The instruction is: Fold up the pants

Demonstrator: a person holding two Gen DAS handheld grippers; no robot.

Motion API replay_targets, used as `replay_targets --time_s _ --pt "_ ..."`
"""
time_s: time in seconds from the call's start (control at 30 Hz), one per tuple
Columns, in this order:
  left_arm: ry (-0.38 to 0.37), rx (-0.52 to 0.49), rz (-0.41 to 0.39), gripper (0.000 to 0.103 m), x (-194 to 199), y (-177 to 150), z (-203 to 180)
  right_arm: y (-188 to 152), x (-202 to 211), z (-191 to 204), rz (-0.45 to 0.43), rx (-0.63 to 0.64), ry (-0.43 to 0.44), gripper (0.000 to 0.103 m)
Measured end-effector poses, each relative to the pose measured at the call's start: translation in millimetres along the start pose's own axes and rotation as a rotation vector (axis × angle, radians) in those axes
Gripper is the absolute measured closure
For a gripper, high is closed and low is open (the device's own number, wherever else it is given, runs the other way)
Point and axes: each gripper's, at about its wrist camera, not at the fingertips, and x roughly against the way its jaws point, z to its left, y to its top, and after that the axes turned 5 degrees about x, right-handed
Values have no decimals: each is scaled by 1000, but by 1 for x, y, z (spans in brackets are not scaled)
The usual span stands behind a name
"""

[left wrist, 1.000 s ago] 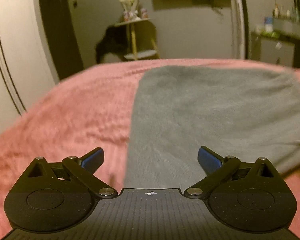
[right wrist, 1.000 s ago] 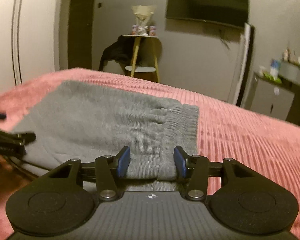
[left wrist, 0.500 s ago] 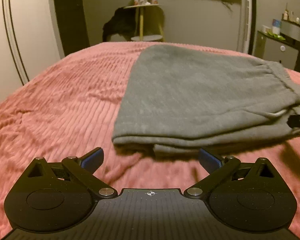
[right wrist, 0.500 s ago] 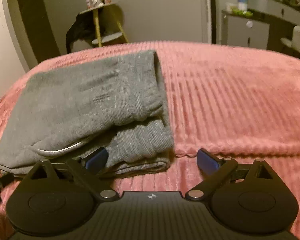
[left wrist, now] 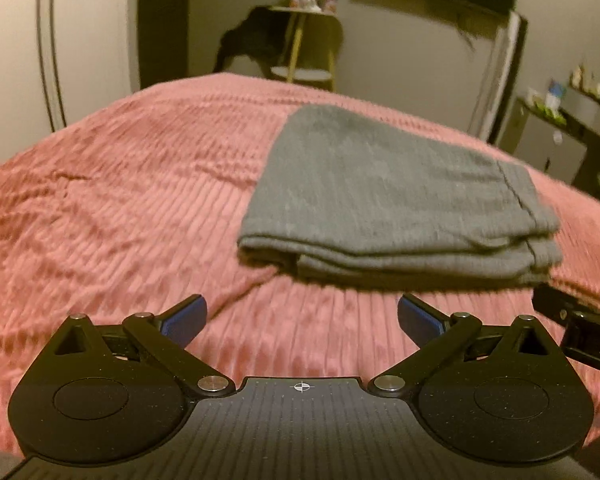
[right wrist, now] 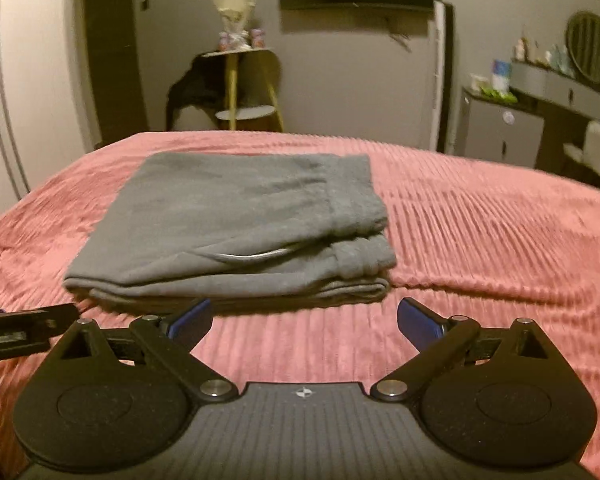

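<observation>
Two grippers hang spread wide and empty just short of the folded grey pants (right wrist: 236, 216) on the pink ribbed bedspread (left wrist: 112, 200).

Pants lie in a flat, layered stack on the bedspread, waistband end toward the right, a pale drawstring loop (right wrist: 256, 255) peeking from between the layers. Nearer than the pants' front edge, the left gripper (left wrist: 302, 318) holds its blue pads (left wrist: 184, 318) far apart with only bedspread between them; the right gripper (right wrist: 304, 320) does the same, gripping nothing. Beyond the pants, against the far wall, stands a small wooden side table (right wrist: 240, 84) with dark cloth draped over it.
</observation>
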Motion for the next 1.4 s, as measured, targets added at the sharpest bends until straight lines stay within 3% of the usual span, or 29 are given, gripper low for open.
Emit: replay_targets --time_s 0.17,0.5,1.4 --pt "7 -55 5 0 2 -6 -7 1 6 12 -10 56 -13 4" --pt "3 -79 46 0 -11 -8 -11 0 -4 8 20 43 -7 4" --pt "-16 -79 46 0 -11 -8 -12 -1 -4 5 26 29 1 4"
